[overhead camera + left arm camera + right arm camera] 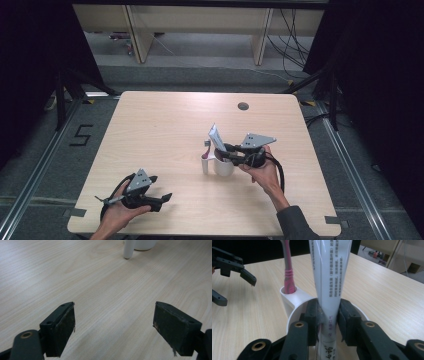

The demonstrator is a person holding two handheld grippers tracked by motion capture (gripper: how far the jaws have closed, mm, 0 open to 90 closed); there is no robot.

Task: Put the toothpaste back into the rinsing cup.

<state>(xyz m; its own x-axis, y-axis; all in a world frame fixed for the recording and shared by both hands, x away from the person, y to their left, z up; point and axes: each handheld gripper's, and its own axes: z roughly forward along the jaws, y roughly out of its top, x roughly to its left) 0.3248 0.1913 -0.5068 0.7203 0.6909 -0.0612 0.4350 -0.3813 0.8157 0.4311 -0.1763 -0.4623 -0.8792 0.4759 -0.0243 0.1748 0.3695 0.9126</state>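
White printed toothpaste tube (328, 277) stands near-upright in white plastic cup (292, 315) w/ side holder, long axis vertical; right gripper (327, 316) straddles its lower part, pads at both sides, contact uncertain; pink toothbrush (288, 272) in side slot. Left gripper (115, 327) jaws wide apart, well off, nothing between. Tube base hidden in cup; top cut off.

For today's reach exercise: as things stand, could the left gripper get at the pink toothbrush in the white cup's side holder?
Probably yes: the left gripper is open, with bare table between it and the toothbrush, which stands on the cup's near side.
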